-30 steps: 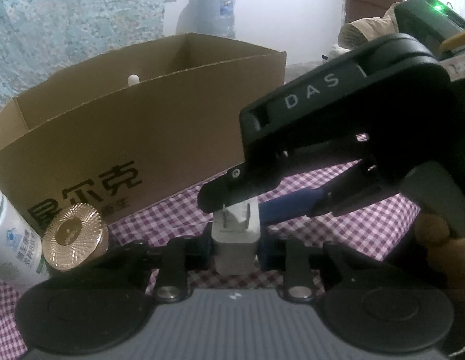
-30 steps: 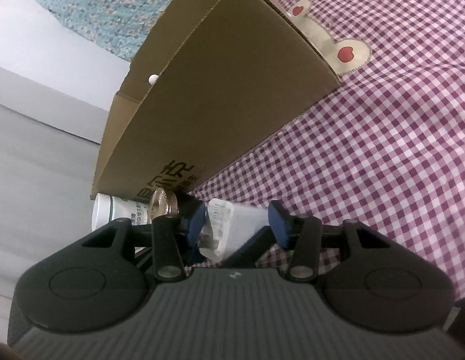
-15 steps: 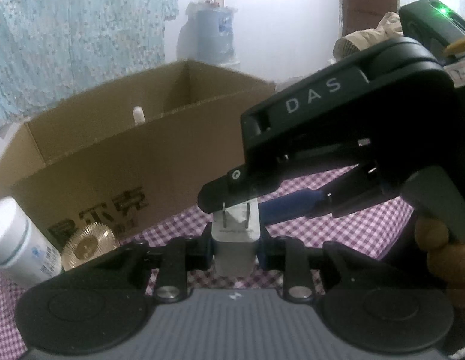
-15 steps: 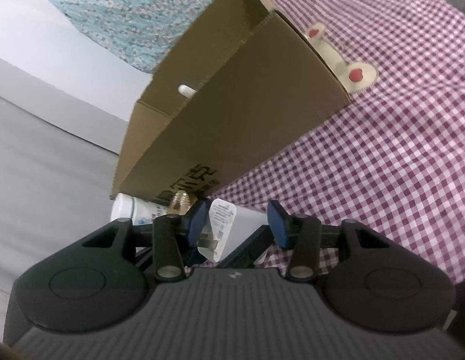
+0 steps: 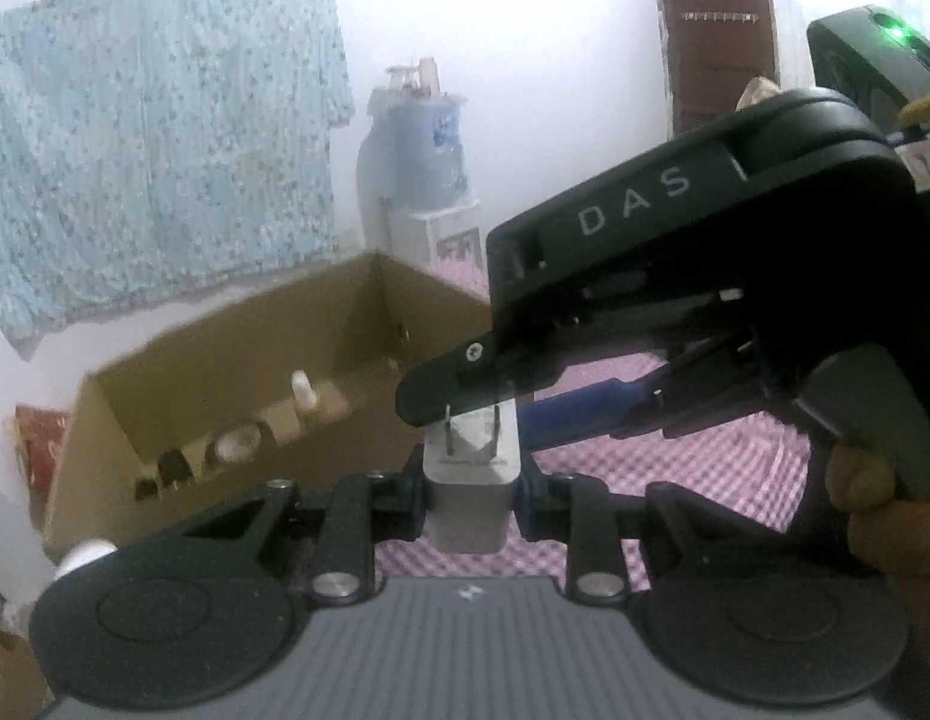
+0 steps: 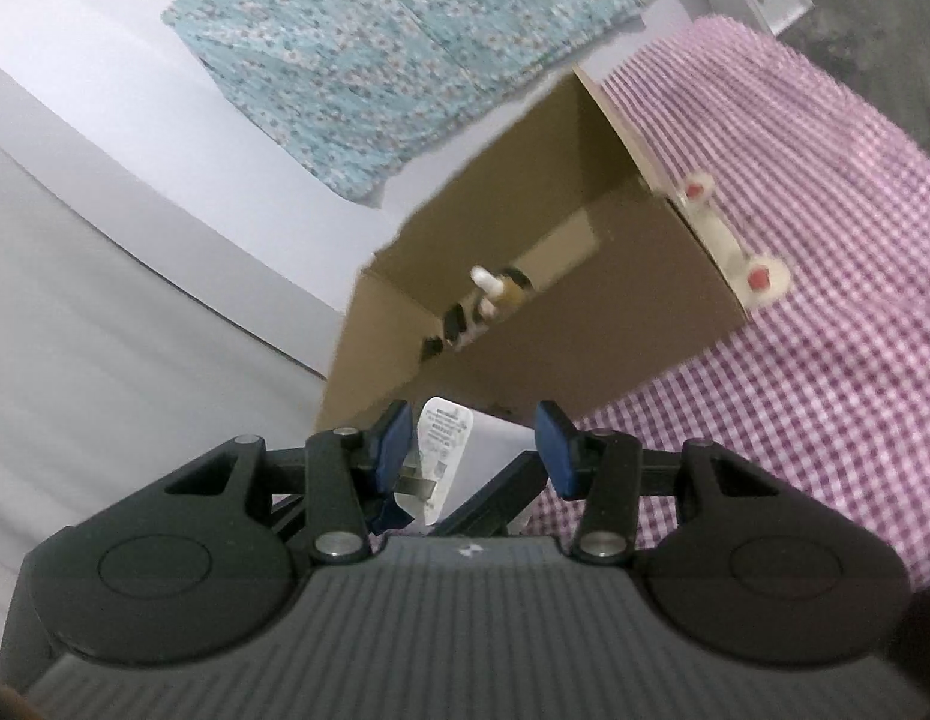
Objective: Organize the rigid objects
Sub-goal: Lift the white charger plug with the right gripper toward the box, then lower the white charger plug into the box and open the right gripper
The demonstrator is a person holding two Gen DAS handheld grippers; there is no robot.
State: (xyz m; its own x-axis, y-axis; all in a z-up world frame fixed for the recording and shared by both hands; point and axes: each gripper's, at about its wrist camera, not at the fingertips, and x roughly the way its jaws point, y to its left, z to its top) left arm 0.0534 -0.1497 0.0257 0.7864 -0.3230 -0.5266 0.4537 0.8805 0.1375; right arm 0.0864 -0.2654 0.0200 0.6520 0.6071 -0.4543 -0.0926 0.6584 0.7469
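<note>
A white charger plug point(image 5: 470, 489) with two metal prongs stands between the blue pads of my left gripper point(image 5: 471, 495), which is shut on its sides. My right gripper point(image 6: 474, 450) reaches across from the right; its black housing point(image 5: 675, 252) fills the left wrist view. In the right wrist view the charger point(image 6: 444, 450) spans the gap between the right pads, prongs against the left pad. An open cardboard box point(image 5: 225, 360) sits beyond and below, also seen as the box point(image 6: 615, 312) on the checked cloth. Both grippers hang above the cloth.
Inside the box lie a white-tipped bottle point(image 5: 303, 390) and several small jars. A white bottle cap point(image 5: 84, 552) peeks out at the lower left. A water dispenser point(image 5: 423, 168) and a blue floral cloth point(image 5: 153, 180) stand behind. A hand point(image 5: 873, 516) holds the right gripper.
Both grippers have risen together with the charger. The box has sunk in both views and its inside now shows. The gold-lidded jar has dropped out of sight.
</note>
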